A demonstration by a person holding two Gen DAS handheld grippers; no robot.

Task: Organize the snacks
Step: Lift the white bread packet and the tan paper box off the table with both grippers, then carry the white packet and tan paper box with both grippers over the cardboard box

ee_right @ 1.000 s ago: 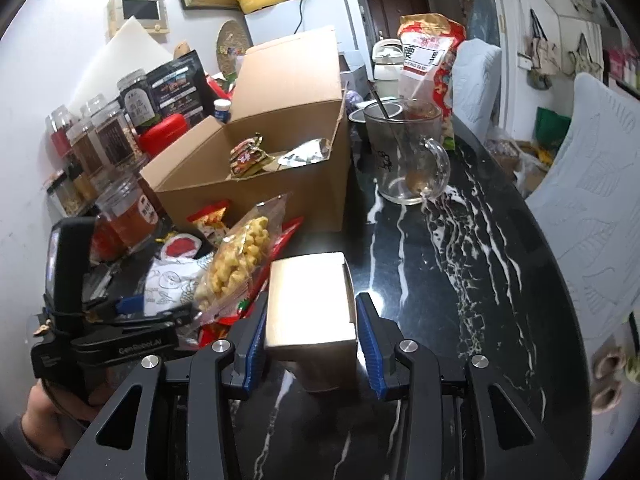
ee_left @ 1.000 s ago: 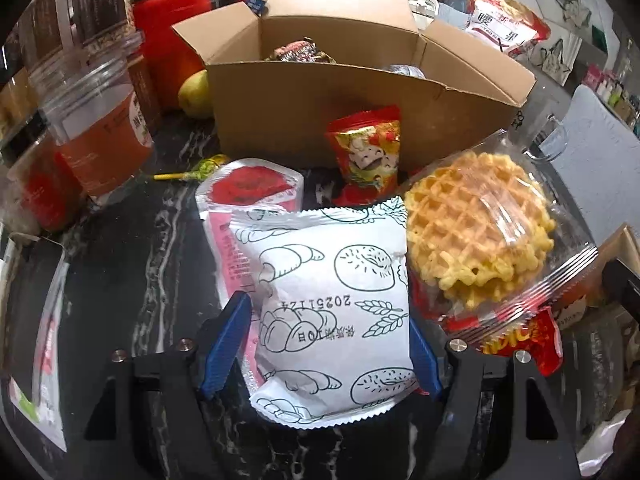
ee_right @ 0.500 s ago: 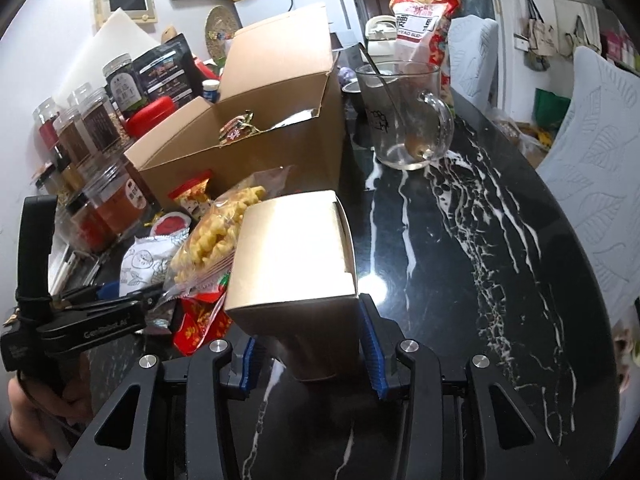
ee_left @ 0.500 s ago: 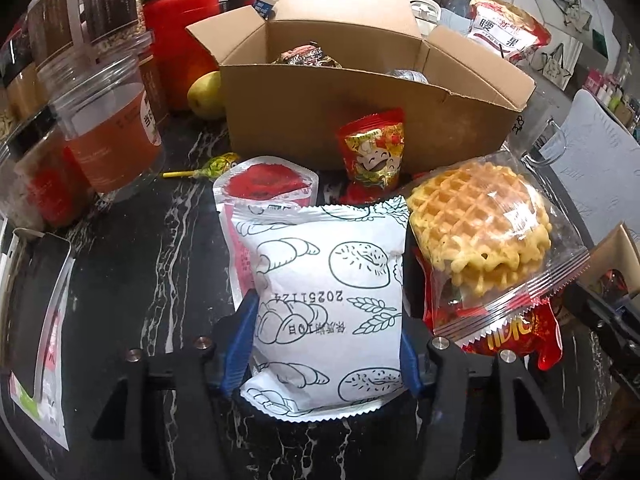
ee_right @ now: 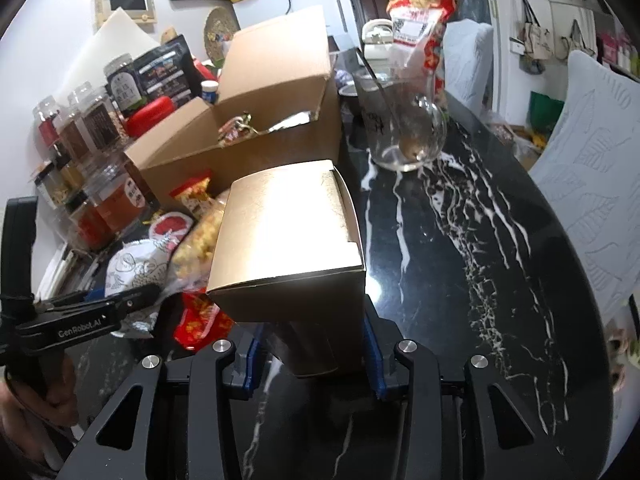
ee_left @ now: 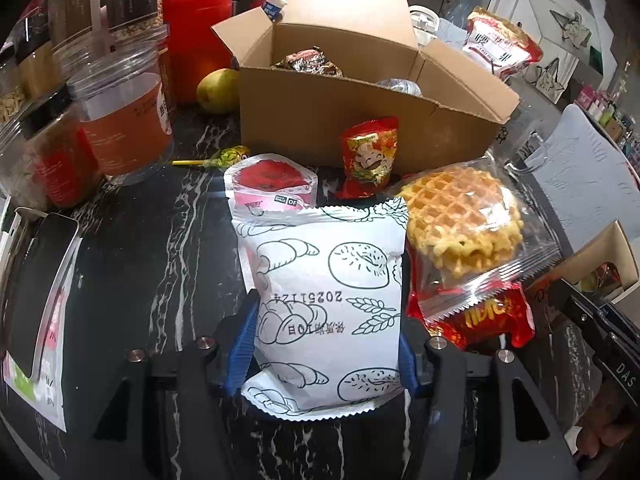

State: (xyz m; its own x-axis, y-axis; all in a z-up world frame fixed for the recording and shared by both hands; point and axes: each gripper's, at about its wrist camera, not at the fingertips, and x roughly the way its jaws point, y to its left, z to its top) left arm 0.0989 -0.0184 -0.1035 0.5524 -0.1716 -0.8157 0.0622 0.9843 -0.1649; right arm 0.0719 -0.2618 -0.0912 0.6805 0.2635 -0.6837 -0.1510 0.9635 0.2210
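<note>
We've got the left gripper (ee_left: 323, 344) clamped on a white bread pkt (ee_left: 326, 304), blue pads pressing both its sides. The pkt is puffy, w/ line drawings of croissants, buns and wheat ears, a printed date code reading upside down, crimped zigzag seals top and bottom. It sits between the fingers, lower end nearest the camera, upper end reaching fwd over a pink-and-red pouch (ee_left: 272, 186) just ahead. To the right of the gripper, touching the pkt's edge, lies a clear-wrapped waffle (ee_left: 466, 222) atop a red snack bag (ee_left: 486, 318). Further ahead stands a small red candy pkt (ee_left: 370, 156) against the open cardboard box (ee_left: 360, 108).

Our right gripper (ee_right: 311, 354) grips a gold carton (ee_right: 286, 240) at its lower end, narrow-set pads on both sides; the carton is matte gold, glare on top, tilted fwd over the black marble table (ee_right: 460, 280). Left of it we see the left gripper's side and the snack pile.
</note>
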